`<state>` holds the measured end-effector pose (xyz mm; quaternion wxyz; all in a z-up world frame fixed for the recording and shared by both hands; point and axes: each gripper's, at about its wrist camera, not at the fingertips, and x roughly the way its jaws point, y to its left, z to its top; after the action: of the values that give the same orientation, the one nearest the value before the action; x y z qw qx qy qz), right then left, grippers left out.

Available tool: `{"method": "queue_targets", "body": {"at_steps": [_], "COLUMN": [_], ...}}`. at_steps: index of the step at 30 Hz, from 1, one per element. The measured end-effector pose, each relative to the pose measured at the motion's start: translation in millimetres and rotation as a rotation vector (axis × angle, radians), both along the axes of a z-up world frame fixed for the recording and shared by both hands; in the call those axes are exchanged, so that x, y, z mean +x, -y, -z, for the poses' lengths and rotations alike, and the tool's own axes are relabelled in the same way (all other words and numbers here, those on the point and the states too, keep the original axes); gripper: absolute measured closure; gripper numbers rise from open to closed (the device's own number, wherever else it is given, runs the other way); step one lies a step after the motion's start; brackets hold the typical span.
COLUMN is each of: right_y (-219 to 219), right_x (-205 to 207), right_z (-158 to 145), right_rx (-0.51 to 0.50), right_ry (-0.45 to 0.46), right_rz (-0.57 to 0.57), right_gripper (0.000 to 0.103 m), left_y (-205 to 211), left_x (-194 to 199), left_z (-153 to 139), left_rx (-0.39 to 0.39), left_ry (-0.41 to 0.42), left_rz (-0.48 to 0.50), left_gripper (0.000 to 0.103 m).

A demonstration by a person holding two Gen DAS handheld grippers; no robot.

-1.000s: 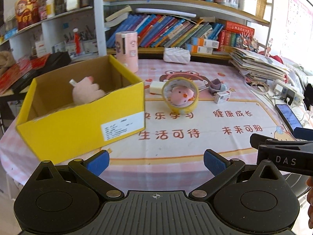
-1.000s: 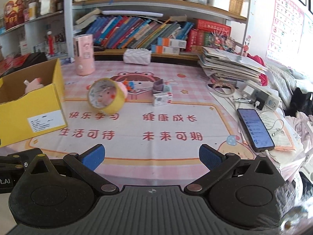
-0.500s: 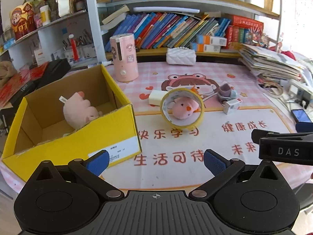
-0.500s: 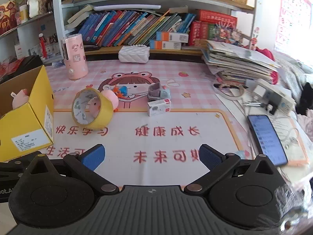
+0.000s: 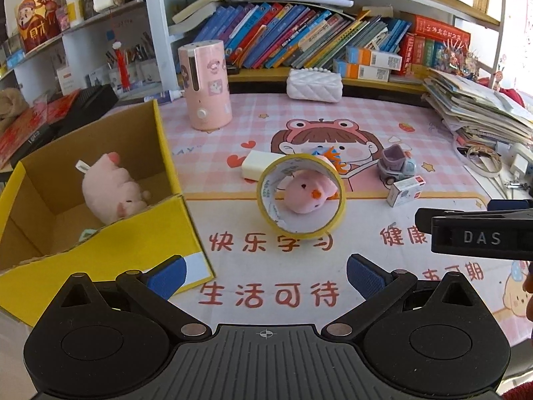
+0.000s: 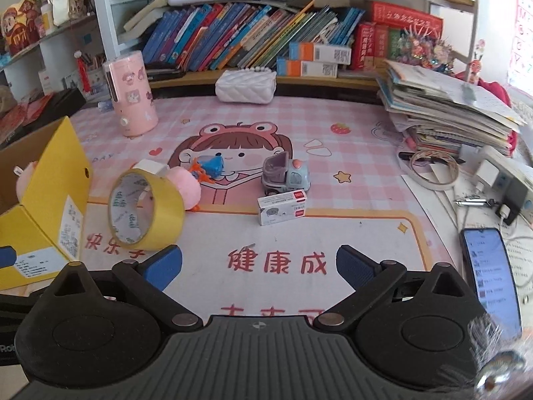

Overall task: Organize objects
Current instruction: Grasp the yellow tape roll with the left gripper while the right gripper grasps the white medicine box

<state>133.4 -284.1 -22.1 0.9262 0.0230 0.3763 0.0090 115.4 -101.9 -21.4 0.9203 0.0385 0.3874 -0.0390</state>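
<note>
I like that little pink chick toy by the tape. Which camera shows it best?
The left wrist view: the pink chick toy faces the camera, framed through the upright yellow tape roll. In the right wrist view the chick shows only partly, from the side, behind the tape roll.

Plush pig (image 5: 113, 190) in box (image 5: 100, 260), tape roll (image 5: 301, 196) right

We look from both wrists, low over the near edge of the pink cartoon-printed tabletop (image 5: 333, 116), facing the bookshelf. The left view sits by the open yellow cardboard box (image 5: 110, 253); the right one looks further right. Both share the upright yellow tape roll (image 5: 301, 195) (image 6: 146, 210).
</note>
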Motion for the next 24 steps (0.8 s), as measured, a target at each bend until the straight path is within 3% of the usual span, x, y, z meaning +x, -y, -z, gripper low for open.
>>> {"method": "queue_targets", "body": {"at_steps": [13, 21, 24], "right_y": [23.7, 25.4, 25.5], "right_x": [68.2, 103.7, 109.4], "right_z": [27.2, 53.9, 59.3], "right_rx": [-0.030, -0.047, -0.042], "right_ry": [-0.019, -0.082, -0.100], "right_rz": [-0.129, -0.199, -0.215], "right_gripper": [0.028, 0.031, 0.041], "left_y": [26.9, 39.2, 42.3], "left_x": [25.8, 37.6, 43.4], "left_z": [9.6, 13.4, 13.7], "left_rx": [0.029, 0.036, 0.026], "left_ry": [-0.040, -0.048, -0.046], "left_rz": [-0.044, -0.047, -0.050], "left_gripper": [0.000, 0.000, 0.000]}}
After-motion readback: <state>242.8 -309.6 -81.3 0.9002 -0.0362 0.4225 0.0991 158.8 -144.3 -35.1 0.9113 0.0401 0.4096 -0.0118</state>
